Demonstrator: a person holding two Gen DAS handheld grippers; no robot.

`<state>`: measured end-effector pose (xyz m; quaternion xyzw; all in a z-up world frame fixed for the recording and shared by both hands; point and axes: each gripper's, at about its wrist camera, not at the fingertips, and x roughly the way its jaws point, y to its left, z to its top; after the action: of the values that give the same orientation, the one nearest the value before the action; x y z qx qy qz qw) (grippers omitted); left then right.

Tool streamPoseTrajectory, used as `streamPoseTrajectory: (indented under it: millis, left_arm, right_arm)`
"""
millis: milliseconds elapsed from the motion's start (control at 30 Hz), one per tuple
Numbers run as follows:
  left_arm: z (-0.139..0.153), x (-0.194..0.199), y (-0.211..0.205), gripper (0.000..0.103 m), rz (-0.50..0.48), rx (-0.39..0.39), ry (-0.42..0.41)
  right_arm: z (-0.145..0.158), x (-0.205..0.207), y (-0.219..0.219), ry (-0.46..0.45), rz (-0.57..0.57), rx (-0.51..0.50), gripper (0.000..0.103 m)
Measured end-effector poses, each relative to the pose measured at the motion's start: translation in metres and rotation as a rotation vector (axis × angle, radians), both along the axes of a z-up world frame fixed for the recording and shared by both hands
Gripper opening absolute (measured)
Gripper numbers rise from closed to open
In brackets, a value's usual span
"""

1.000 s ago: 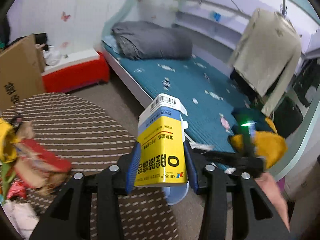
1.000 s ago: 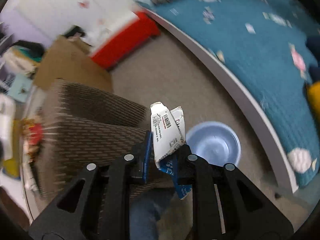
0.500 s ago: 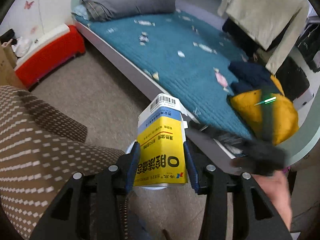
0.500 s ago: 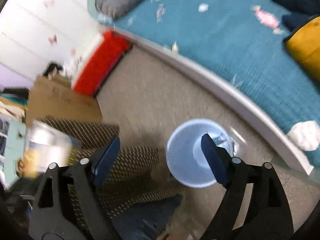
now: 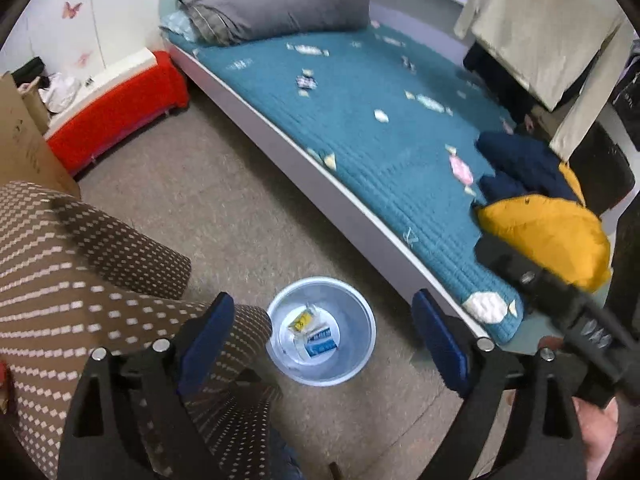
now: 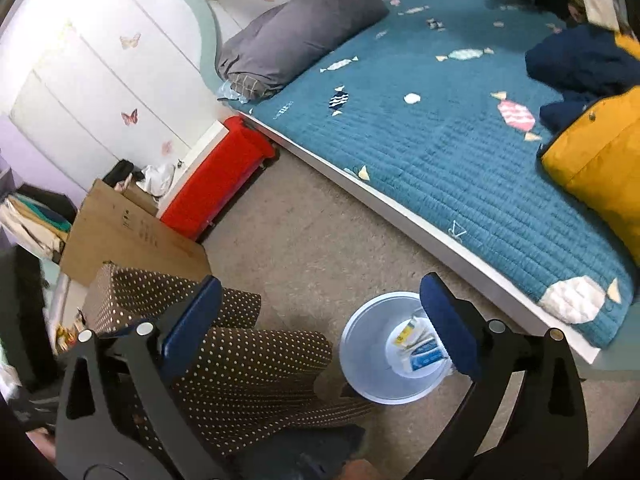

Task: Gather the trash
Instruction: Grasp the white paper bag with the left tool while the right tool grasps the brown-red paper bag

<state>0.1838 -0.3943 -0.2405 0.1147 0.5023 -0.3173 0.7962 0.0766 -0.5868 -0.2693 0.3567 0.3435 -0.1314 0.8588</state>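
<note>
Now both tongs are empty. The left tongs (image 5: 322, 330) hang spread wide above the pale blue bin (image 5: 362, 354); a second ago they clamped the yellow carton, and half a second ago too. That yellow carton (image 5: 301, 321) now lies at the bottom of the bin, next to a white-and-blue wrapper (image 5: 320, 342). The right tongs (image 6: 318, 320) are also released, jaws well apart, nothing between them; they let go of the crumpled wrapper earlier, since they were already bare half a second ago. From the right wrist view the bin (image 6: 360, 376) sits low right on the floor, partly behind the right finger, with carton (image 6: 403, 334) and wrapper (image 6: 426, 360) visible inside.

Bin stands on the carpet between the counter with the brown dotted cloth (image 5: 60, 272) and the bed (image 5: 380, 128), near both.

Judgement: this drop cycle is done, both pieces binned. More trash likely remains on the counter — a sliver of clutter shows at the far left edge of the right view, too blurred to name. Next move probably calls for swinging back to the counter for another pick.
</note>
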Motion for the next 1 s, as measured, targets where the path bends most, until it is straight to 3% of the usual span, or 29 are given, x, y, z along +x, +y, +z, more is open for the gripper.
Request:
streamPoseTrajectory:
  millis: [167, 600, 1000]
  left_arm:
    - [0.031, -0.012, 0.021, 0.089, 0.017, -0.031, -0.072]
    - [0.113, -0.054, 0.109, 0.090, 0.085, -0.118, -0.261]
    - [0.149, -0.081, 0.225, 0.091, 0.207, -0.170, -0.358]
  right_arm:
    - [0.024, -0.003, 0.023, -0.013, 0.010, -0.086, 0.097]
    - [0.123, -0.016, 0.102, -0.121, 0.121, -0.198, 0.097]
    - [0.178, -0.008, 0.207, -0.194, 0.302, -0.283, 0.097]
